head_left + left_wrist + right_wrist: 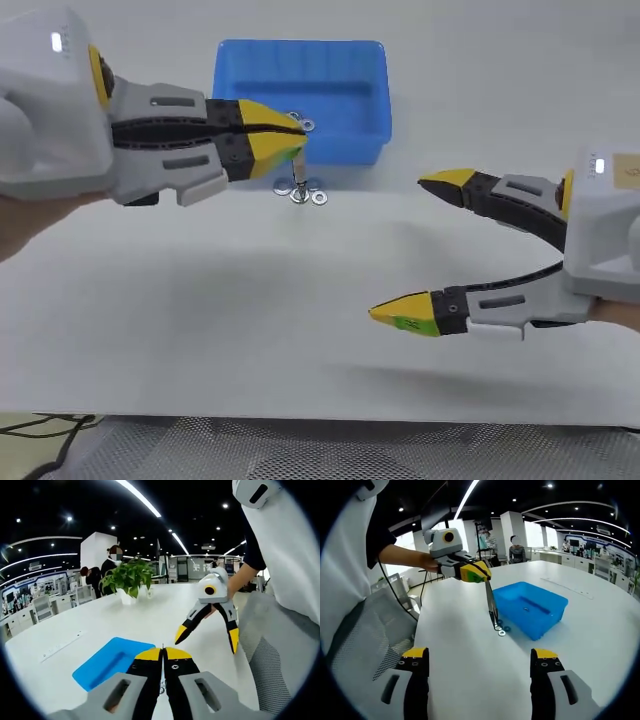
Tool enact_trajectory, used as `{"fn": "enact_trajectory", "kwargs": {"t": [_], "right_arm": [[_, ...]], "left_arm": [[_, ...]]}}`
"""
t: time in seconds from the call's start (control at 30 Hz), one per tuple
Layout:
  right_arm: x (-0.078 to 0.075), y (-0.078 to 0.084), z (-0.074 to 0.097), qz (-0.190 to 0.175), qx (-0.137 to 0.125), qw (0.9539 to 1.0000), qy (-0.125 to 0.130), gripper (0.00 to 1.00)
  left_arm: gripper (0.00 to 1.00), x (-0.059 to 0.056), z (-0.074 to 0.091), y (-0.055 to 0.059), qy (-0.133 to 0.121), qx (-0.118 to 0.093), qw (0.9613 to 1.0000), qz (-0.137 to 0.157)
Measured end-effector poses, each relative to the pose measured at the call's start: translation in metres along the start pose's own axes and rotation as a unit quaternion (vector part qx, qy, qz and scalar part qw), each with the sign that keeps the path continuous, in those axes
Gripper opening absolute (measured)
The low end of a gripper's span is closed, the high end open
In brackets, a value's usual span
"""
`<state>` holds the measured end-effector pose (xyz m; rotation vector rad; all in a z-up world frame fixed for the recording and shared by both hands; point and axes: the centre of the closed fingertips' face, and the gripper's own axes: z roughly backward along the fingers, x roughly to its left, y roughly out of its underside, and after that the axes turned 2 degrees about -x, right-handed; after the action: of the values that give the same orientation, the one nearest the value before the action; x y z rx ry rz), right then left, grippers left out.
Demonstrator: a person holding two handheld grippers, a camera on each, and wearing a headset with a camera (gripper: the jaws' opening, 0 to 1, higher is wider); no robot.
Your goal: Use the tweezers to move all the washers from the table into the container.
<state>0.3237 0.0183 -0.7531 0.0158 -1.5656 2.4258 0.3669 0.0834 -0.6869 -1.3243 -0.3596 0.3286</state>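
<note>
The bench point(200, 300) was plain white, without pattern. The container point(300, 62) by its far edge was a solid bright blue. The washers point(308, 194) were shiny silver, and the tweezers point(491, 602) a dull grey metal. The left gripper point(298, 143) had yellow tips, black jaws and a pale grey-white body. The right gripper point(396, 247) wore the same colours, with a green patch on one tip. Off the near edge lay grey mesh point(300, 455). The plant point(129, 576) was leafy green in a white pot point(128, 599).
</note>
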Motion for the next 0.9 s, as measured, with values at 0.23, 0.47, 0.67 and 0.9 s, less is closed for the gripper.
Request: {"fn": "enact_trajectory", "kwargs": {"t": [0.23,0.47,0.67,0.9], "right_arm": [[-0.002,-0.004,-0.005,-0.003,-0.005,1.0,-0.005,0.83],[-0.004,-0.009,-0.02,-0.004,-0.006,0.9998,-0.018,0.82],[-0.004,-0.013,-0.04,0.005,-0.001,0.9988,-0.049,0.74],[-0.006,-0.028,-0.058,0.005,-0.007,0.9967,-0.081,0.62]], "left_arm": [[0.04,-0.006,-0.003,0.003,0.01,0.007,0.9999,0.008],[0.04,-0.007,-0.003,-0.001,0.015,0.012,0.9996,0.02],[0.04,-0.008,-0.005,-0.004,0.031,0.04,0.9986,0.015],[0.04,-0.003,-0.002,0.0,0.036,0.048,0.9978,0.027]]}}
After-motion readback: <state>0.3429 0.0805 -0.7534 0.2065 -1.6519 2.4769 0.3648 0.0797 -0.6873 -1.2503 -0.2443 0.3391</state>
